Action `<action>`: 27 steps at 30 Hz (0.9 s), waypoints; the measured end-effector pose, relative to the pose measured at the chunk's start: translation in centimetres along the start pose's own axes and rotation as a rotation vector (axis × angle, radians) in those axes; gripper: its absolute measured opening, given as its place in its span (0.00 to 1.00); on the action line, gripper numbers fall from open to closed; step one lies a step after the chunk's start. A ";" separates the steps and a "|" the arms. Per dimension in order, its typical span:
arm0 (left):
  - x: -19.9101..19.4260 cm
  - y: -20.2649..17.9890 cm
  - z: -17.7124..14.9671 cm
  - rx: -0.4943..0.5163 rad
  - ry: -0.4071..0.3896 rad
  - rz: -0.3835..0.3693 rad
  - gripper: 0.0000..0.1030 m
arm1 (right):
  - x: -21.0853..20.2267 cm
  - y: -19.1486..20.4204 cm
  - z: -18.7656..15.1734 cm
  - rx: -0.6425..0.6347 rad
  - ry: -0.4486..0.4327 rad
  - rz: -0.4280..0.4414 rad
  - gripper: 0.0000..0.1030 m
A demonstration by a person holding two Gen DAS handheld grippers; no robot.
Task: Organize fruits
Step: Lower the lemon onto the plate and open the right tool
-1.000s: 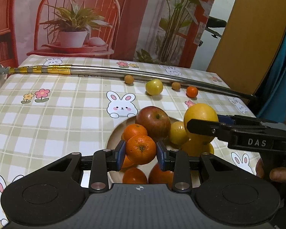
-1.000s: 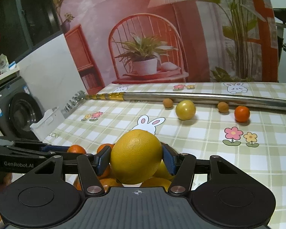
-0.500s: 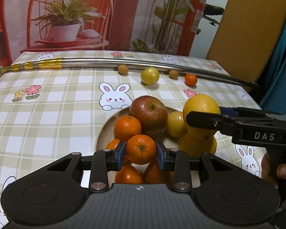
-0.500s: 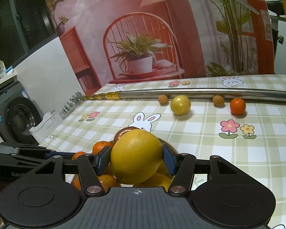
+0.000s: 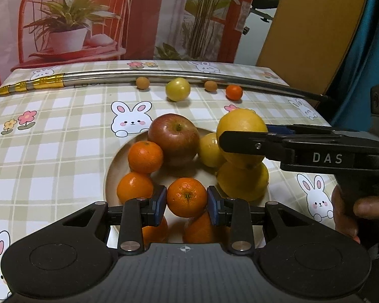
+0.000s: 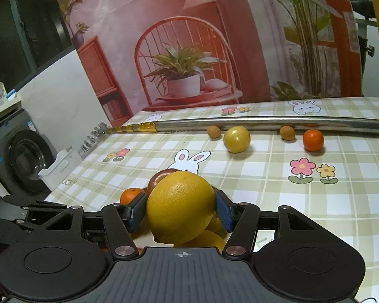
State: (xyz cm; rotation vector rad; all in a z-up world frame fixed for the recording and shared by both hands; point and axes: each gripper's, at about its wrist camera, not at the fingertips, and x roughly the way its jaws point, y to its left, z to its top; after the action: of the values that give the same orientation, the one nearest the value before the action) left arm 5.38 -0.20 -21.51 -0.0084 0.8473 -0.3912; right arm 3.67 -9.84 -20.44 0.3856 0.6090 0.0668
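A beige plate (image 5: 111, 174) holds a red apple (image 5: 173, 139), several mandarins and yellow citrus fruits. My left gripper (image 5: 187, 202) is shut on a mandarin (image 5: 187, 197) just above the plate's near side. My right gripper (image 6: 180, 209) is shut on a large yellow orange (image 6: 180, 209), held over the plate's right part above another yellow fruit (image 5: 242, 180). In the left wrist view the same large yellow orange (image 5: 240, 126) shows behind the right gripper's black finger (image 5: 250, 145). The plate is mostly hidden in the right wrist view.
A metal pole (image 5: 164, 77) lies across the far side of the checked tablecloth. Before it sit two small brown fruits (image 5: 142, 82), a yellow-green fruit (image 5: 177, 89) and a small orange one (image 5: 234, 92). A hand (image 5: 361, 209) grips the right tool. A washing machine (image 6: 20, 156) stands left of the table.
The left gripper with its mandarin has tilted down and shifted a little over the plate, so more of the plate shows. The right gripper keeps its yellow orange in place.
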 end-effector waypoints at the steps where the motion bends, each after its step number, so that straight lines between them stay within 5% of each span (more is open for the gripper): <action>1: 0.0 0.0 0.0 -0.002 0.000 0.001 0.35 | 0.1 0.1 0.0 -0.001 0.002 0.002 0.53; 27: -1.0 1.8 -0.3 -0.085 -0.038 0.099 0.35 | 2.2 2.0 -1.2 -0.059 0.089 0.066 0.53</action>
State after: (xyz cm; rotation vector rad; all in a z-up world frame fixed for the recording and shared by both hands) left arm 5.15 1.82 -21.23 -0.0527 0.8227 -0.2614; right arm 4.95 -7.26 -21.80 0.3469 0.6805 0.1656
